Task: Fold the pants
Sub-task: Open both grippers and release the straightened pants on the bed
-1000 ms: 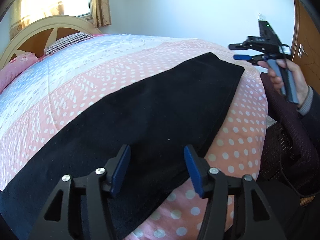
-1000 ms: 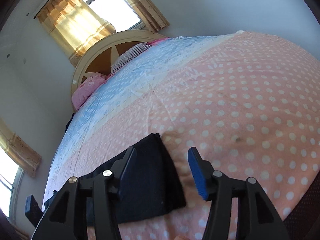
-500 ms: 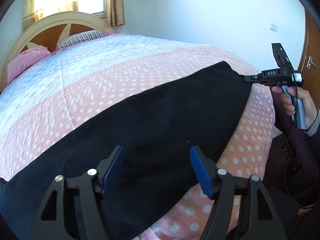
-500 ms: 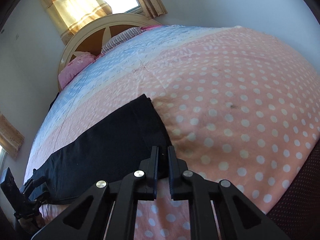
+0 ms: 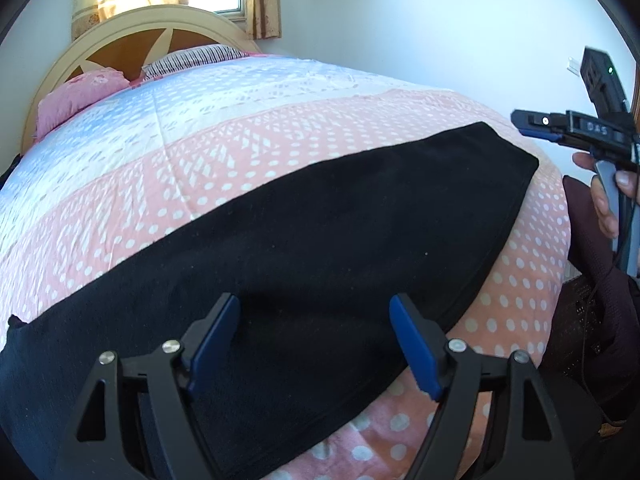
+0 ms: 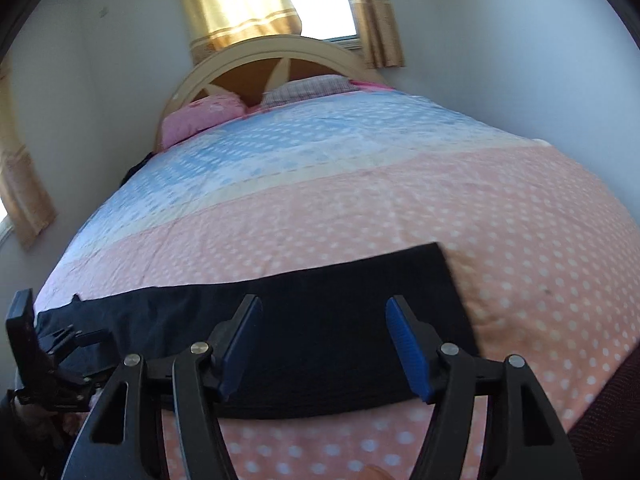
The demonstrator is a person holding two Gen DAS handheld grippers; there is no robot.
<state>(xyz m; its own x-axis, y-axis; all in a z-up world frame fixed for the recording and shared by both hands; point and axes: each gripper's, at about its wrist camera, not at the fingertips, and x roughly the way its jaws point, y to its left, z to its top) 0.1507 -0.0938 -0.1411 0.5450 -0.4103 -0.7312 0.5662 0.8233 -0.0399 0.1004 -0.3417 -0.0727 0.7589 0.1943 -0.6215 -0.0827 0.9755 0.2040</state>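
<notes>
Black pants (image 5: 320, 248) lie flat in a long strip across the near part of the bed, also in the right wrist view (image 6: 320, 312). My left gripper (image 5: 316, 344) is open and empty, hovering over the pants near the bed's front edge. My right gripper (image 6: 324, 344) is open and empty above the pants' right end. In the left wrist view the right gripper (image 5: 536, 128) hangs in the air just off the pants' far corner. The left gripper (image 6: 60, 344) shows at the far left of the right wrist view, at the pants' other end.
The bed has a pink dotted and blue quilt (image 5: 200, 136), pink pillows (image 5: 80, 96) and a rounded headboard (image 6: 280, 56) under a curtained window. A dark mesh object (image 5: 576, 320) sits by the bed's right edge. White walls surround the bed.
My right gripper was shut half a second ago and has opened, lifting off the pants' corner and swinging to face the headboard. My left gripper stayed open and drifted slightly.
</notes>
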